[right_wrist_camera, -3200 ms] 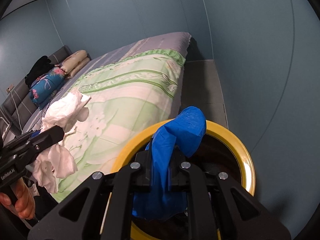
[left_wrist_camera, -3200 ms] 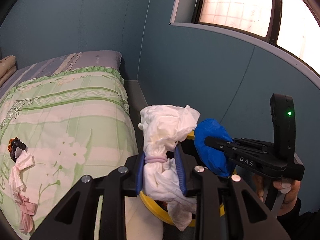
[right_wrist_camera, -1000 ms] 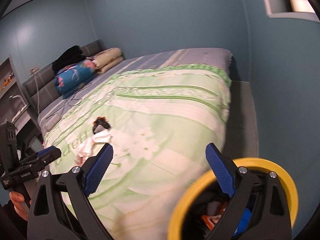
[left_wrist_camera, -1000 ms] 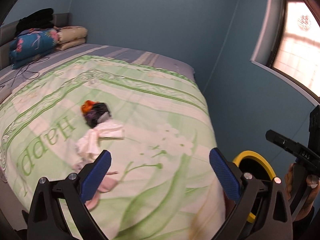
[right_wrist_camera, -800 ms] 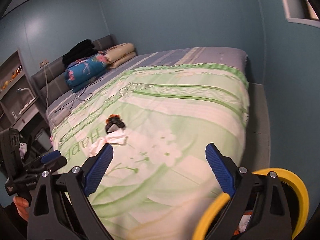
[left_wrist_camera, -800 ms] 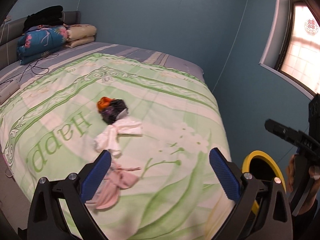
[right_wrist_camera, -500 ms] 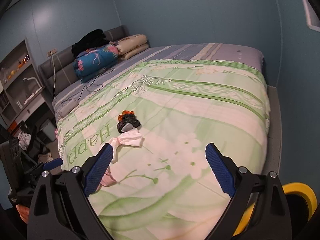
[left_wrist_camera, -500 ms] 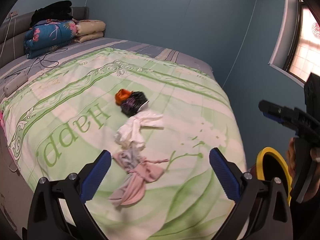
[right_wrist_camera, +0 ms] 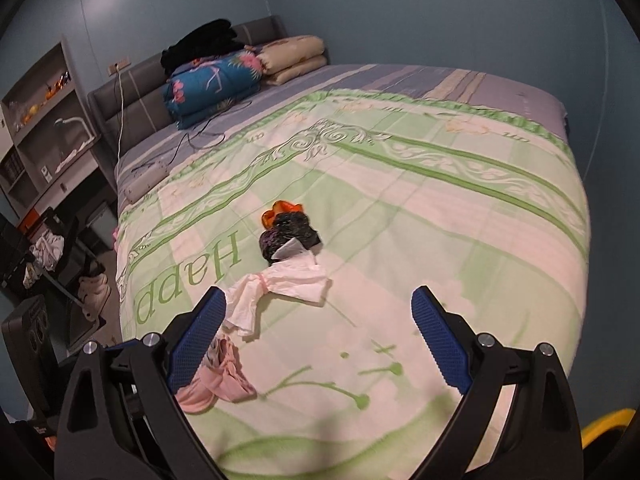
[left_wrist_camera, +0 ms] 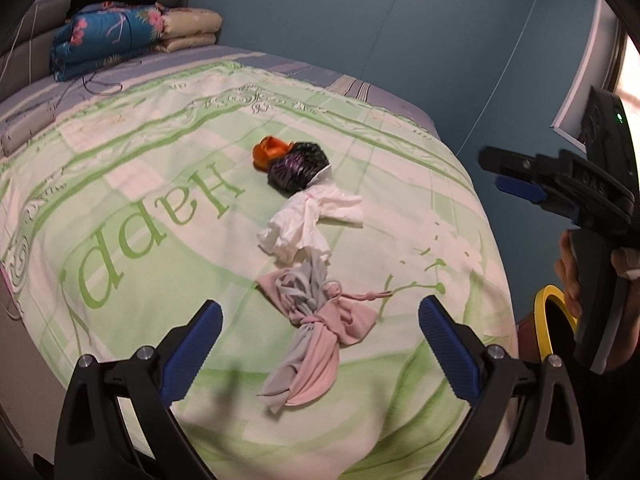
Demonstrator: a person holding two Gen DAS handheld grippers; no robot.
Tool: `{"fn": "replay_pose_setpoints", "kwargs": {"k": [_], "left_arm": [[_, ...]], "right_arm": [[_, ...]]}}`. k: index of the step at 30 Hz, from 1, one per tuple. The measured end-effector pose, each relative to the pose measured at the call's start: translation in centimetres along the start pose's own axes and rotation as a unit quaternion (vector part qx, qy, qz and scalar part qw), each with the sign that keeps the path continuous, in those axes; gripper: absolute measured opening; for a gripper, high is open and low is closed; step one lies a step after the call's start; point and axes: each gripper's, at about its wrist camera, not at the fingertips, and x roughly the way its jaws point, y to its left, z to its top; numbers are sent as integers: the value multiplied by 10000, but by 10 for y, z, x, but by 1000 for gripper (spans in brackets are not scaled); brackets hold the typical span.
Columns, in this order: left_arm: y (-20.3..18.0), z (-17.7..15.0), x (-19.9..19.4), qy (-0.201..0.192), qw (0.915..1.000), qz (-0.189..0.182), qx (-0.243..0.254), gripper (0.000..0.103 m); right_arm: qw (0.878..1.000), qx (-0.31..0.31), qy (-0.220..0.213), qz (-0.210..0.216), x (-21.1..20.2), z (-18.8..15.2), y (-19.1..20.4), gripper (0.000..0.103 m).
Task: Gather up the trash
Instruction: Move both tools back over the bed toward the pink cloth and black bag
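Trash is strewn mid-bed: pink/grey bundle (left_wrist_camera: 312, 332), white wad (left_wrist_camera: 308, 226), black bag (left_wrist_camera: 298, 166). Left gripper (left_wrist_camera: 320, 344) & right gripper (right_wrist_camera: 316, 332) are held spread wide, empty. Bedcover may be pinched w/ cloth if jaws are pressed too deep.

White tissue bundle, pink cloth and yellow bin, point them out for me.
white tissue bundle (left_wrist_camera: 308, 220), left wrist view, its middle.
pink cloth (left_wrist_camera: 320, 340), left wrist view, below its knot.
yellow bin (left_wrist_camera: 546, 320), left wrist view, its rim.

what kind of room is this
A bedroom, most likely: a large bed under a green patterned quilt, folded bedding stacked against the padded headboard, and wall shelves beside it.
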Motion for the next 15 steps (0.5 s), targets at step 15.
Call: {"fn": "replay_pose_setpoints", "kwargs": {"k": [15], "left_arm": [[10, -1, 33, 296, 9988, -379, -87, 95]], "right_arm": [[9986, -298, 393, 171, 88, 29, 32, 90]]}}
